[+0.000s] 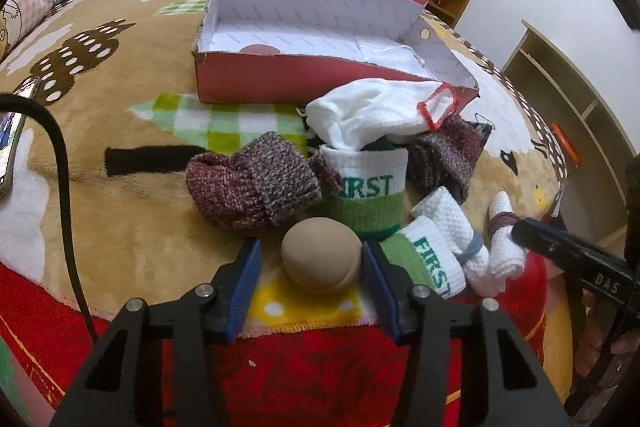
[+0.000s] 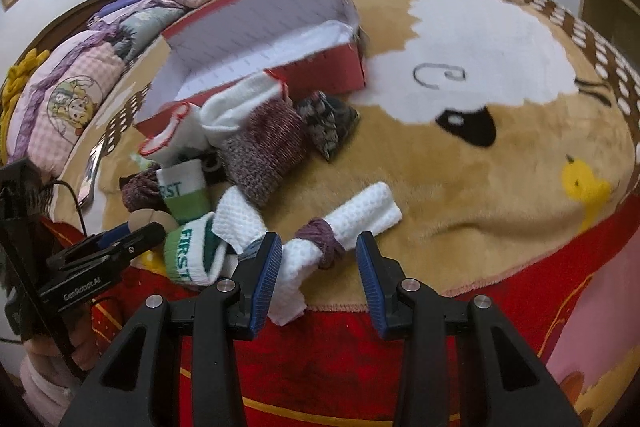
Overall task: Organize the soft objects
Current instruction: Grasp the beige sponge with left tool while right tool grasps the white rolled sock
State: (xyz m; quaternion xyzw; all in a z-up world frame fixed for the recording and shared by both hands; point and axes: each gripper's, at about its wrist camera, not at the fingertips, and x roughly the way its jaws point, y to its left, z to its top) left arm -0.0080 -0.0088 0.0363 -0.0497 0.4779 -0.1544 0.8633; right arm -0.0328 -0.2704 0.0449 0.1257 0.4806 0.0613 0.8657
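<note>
Left wrist view: left gripper (image 1: 310, 269) straddles a beige sock ball (image 1: 320, 256), right pad touching, left pad apart (soft, light; it should squash at its middle). Right wrist view: right gripper (image 2: 318, 263), fingers apart, brackets the tied white rolled cloth (image 2: 344, 229) on the blanket (image 2: 500, 187).

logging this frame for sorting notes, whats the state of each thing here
red shoebox: open, lid flap up, nearly empty
beige ball: on the blanket, between the left hand-held gripper pads, right pad touching
white rolled towel: tied with a purple band, lying between the open right hand-held gripper pads
maroon knit sock: loose in the pile
FIRST sock: standing upright
</note>
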